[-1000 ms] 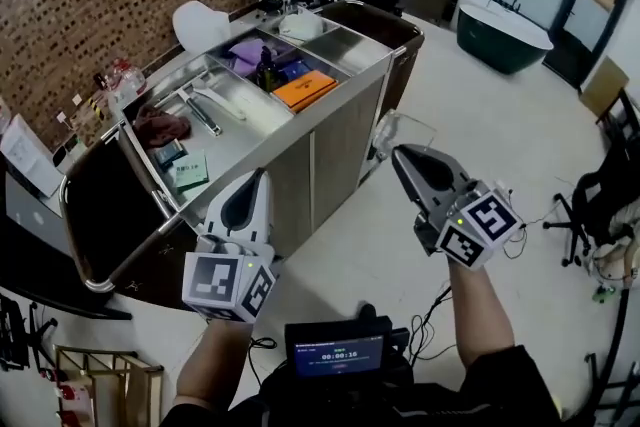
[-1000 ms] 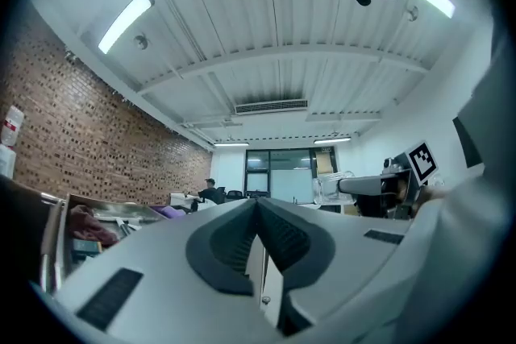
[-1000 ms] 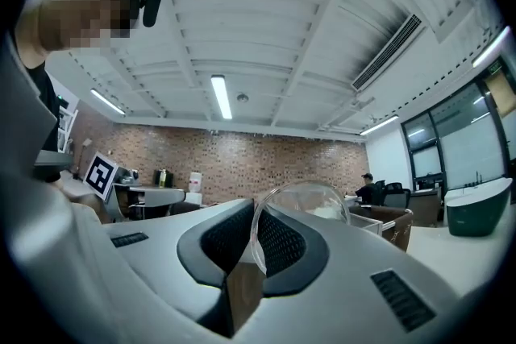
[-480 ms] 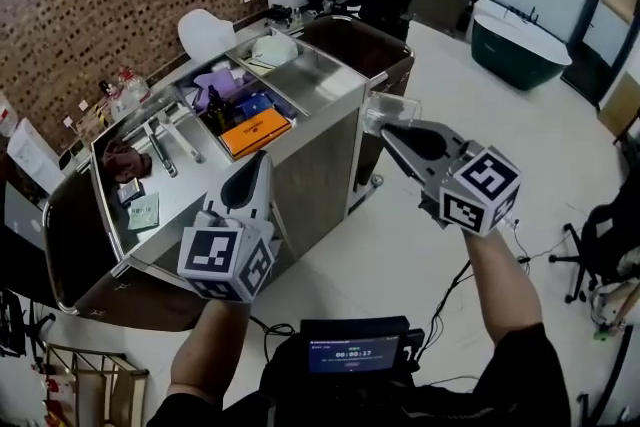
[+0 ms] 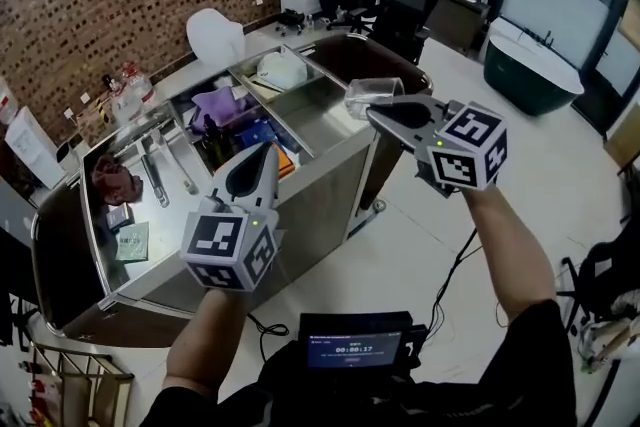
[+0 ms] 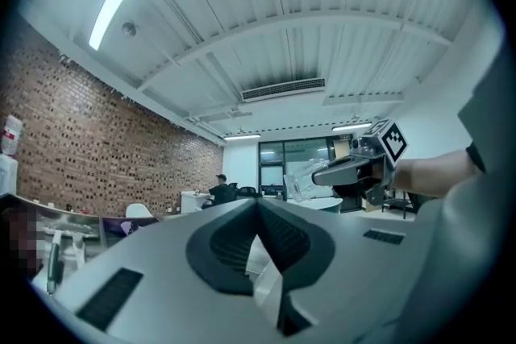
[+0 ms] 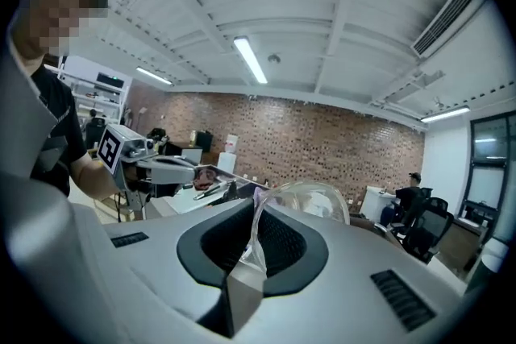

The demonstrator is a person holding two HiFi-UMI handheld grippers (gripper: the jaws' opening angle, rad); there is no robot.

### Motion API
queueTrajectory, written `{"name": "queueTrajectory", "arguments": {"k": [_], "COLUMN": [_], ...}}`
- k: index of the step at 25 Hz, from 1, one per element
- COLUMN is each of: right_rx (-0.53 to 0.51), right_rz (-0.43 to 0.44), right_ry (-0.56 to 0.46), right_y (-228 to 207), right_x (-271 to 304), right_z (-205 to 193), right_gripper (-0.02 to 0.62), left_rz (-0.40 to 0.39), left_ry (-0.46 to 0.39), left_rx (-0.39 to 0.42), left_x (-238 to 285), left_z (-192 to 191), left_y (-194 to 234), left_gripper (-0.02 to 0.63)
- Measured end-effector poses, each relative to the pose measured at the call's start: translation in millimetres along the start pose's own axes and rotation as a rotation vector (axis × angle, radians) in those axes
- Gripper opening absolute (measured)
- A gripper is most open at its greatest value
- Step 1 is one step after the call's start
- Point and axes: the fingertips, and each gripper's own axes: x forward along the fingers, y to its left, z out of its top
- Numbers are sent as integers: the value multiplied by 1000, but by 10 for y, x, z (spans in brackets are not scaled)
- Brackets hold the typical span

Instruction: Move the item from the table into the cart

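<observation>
My right tool (image 5: 372,108) pinches the clear cup (image 5: 374,91) beside the cart (image 5: 322,105). My left tool (image 5: 267,151) is closed and empty. Next I lower the cup inside.

Bright ceiling strip light (image 7: 250,60); fisheye warp, dark corners in gripper views.

Clear plastic cup (image 5: 366,93), its thin wall pinched by the right gripper (image 5: 378,109), held in the air over the cart's end; steel cart (image 5: 335,143), open-topped compartments partly filled.
</observation>
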Motion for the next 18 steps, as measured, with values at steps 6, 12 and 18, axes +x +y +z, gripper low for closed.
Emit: {"name": "queueTrajectory", "arguments": {"k": [6, 12, 18], "right_rx": [-70, -125, -277], "right_rz": [146, 306, 509], "right_ry": [90, 200, 367], "right_y": [-598, -1239, -1435], "right_x": [587, 865, 1466], "right_z": [-7, -248, -682], "right_gripper": [18, 18, 18], "left_rz": [97, 199, 316], "left_ry": [19, 42, 66], "left_rx": [-13, -15, -42], "left_x": [547, 1174, 1452], "left_z": [27, 23, -202], "left_y": [232, 144, 298], "left_gripper": [-14, -14, -14]}}
